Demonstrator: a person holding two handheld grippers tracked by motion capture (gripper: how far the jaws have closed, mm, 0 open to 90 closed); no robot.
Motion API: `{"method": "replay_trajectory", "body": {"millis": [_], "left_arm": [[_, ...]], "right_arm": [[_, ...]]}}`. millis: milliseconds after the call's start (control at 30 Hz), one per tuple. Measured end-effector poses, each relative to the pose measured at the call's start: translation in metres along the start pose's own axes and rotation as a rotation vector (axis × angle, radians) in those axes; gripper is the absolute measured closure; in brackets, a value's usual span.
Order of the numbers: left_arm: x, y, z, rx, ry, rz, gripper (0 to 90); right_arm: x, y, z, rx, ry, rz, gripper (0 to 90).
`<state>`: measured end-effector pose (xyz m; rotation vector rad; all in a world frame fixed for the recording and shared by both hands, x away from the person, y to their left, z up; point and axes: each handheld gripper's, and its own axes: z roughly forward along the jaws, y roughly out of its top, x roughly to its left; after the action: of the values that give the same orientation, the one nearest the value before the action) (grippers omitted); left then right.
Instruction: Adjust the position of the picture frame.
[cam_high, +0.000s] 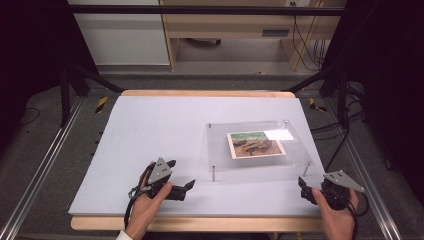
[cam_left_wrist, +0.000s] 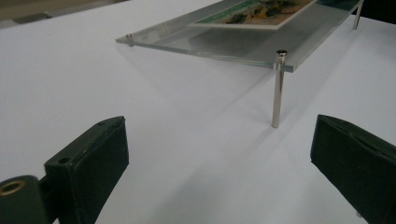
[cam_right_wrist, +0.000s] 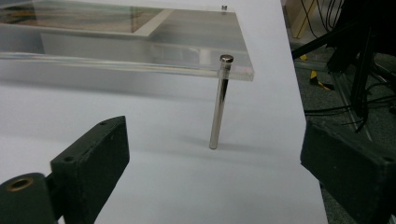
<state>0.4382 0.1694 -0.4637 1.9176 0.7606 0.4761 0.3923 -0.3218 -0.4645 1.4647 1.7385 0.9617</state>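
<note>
A clear acrylic plate stands on thin metal legs right of centre on the white board. A colour picture lies flat at the plate. My left gripper rests on the board just left of the plate's near left leg, its jaws open with nothing between them. In the left gripper view that gripper faces the leg and the plate. My right gripper, open and holding nothing, sits by the near right leg. The right gripper view shows this gripper before that leg.
The board's right edge runs close beside the right gripper, with black cables on the floor past it. Metal rails flank the table. A wooden desk stands at the back.
</note>
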Motion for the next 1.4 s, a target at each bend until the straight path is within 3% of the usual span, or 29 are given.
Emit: {"method": "replay_trajectory", "body": {"millis": [133,300,567,800,900,1000,1133,1200,1300,1400], "left_arm": [[0.0,-0.001,0.001,0.008,0.011,-0.001,3.2],[-0.003,-0.002,0.006,0.01,-0.002,0.006,2.6],[-0.005,0.0,0.001,-0.034,-0.026,-0.04,3.1],[0.001,0.002,-0.005,-0.065,-0.041,-0.102,3.3],[0.002,0.002,-0.005,-0.069,-0.051,-0.122,3.3],[0.001,0.003,-0.006,-0.061,-0.037,-0.112,4.5],[-0.001,0.005,-0.007,-0.071,-0.049,-0.107,4.8],[-0.002,0.005,-0.007,-0.073,-0.047,-0.104,4.8],[-0.002,0.004,-0.006,-0.07,-0.046,-0.104,4.8],[-0.002,0.004,-0.004,-0.069,-0.047,-0.107,4.8]], "right_arm": [[-0.001,-0.002,0.0,0.01,0.011,-0.013,15.7],[-0.001,-0.004,0.001,0.004,-0.002,-0.034,15.7],[0.0,-0.004,-0.001,-0.038,-0.021,-0.057,18.3],[-0.002,-0.004,0.001,-0.044,-0.029,-0.012,20.7],[-0.003,-0.002,0.004,-0.042,-0.015,-0.009,25.0],[-0.004,0.0,0.009,-0.038,-0.006,-0.016,30.8],[-0.007,0.002,0.016,-0.027,0.011,-0.012,33.8],[-0.009,0.004,0.024,-0.012,0.037,-0.004,41.6],[-0.01,0.004,0.029,0.001,0.045,0.0,45.6],[-0.012,0.007,0.034,-0.017,0.071,0.01,55.6]]}}
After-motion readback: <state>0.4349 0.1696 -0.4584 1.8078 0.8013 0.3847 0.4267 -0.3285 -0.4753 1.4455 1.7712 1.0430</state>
